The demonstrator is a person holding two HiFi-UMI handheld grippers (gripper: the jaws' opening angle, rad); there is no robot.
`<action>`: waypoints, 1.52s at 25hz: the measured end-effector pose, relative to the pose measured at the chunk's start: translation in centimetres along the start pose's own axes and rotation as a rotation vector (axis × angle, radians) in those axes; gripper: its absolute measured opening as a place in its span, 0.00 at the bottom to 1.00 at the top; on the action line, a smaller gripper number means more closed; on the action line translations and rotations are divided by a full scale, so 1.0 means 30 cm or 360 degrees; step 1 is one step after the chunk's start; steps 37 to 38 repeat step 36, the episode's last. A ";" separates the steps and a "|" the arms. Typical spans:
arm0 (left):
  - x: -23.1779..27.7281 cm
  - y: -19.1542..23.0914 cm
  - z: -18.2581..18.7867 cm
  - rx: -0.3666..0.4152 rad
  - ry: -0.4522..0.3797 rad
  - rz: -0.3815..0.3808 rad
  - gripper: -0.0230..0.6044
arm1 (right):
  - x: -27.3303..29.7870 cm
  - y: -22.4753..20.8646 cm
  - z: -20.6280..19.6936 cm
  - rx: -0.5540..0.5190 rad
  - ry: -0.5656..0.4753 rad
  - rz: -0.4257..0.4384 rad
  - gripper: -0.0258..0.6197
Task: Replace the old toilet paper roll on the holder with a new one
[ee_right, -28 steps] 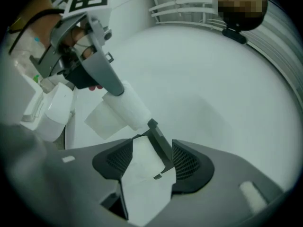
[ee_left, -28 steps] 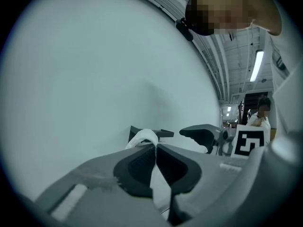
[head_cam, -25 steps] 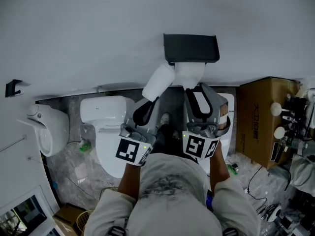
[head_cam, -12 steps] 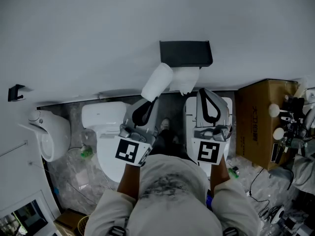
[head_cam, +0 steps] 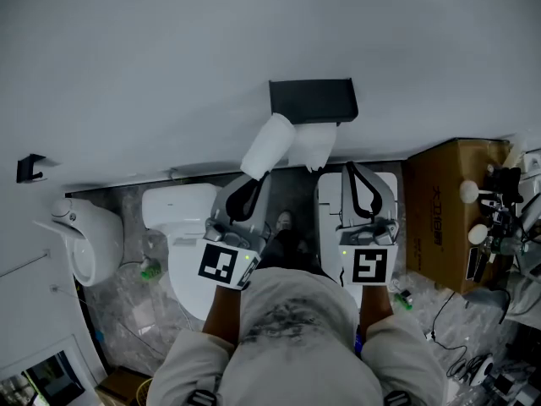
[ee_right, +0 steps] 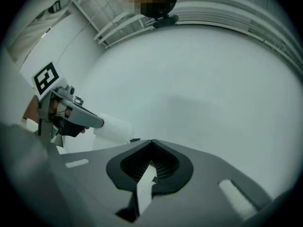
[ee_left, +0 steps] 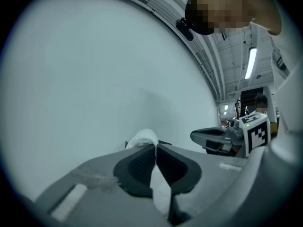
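A black holder (head_cam: pixel 313 100) is fixed to the white wall, with white paper (head_cam: pixel 313 146) hanging under it. Just left of that, a new white toilet paper roll (head_cam: pixel 269 145) points up toward the holder; my left gripper (head_cam: pixel 254 174) is shut on the roll's lower end. In the left gripper view the roll (ee_left: pixel 142 138) pokes out past the closed pads. My right gripper (head_cam: pixel 349 167) sits just right of the hanging paper. Its jaws have just been closing and now meet, with nothing showing beyond the tips (ee_right: pixel 152 142). In that view the left gripper (ee_right: pixel 71 117) carries the roll (ee_right: pixel 113 129).
Below are a white toilet (head_cam: pixel 182 227), a white wall fixture (head_cam: pixel 84 235) at the left and a white unit (head_cam: pixel 330 214) under my right gripper. A cardboard box (head_cam: pixel 452 201) and cabled clutter (head_cam: pixel 499 218) fill the right. A black hook (head_cam: pixel 30 167) is on the wall.
The right gripper was open at the paper under the holder; it has rolled, shut and drawn back a little. The left gripper and its roll rose slightly.
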State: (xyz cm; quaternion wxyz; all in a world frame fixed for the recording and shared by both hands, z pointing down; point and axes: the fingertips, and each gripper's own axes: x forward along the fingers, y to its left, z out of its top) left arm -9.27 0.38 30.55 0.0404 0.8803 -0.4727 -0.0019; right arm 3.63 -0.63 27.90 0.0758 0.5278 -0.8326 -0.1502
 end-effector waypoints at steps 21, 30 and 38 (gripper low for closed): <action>0.006 -0.036 0.023 0.0015 -0.0007 -0.0012 0.06 | -0.027 0.002 -0.055 0.0214 0.0063 0.0111 0.04; 0.011 -0.051 0.026 0.0021 -0.0004 -0.0017 0.06 | -0.033 -0.004 -0.050 0.0229 0.0043 0.0119 0.04; 0.018 -0.053 0.019 0.0018 0.0000 -0.0016 0.06 | -0.036 -0.007 -0.057 0.0211 0.0057 0.0126 0.04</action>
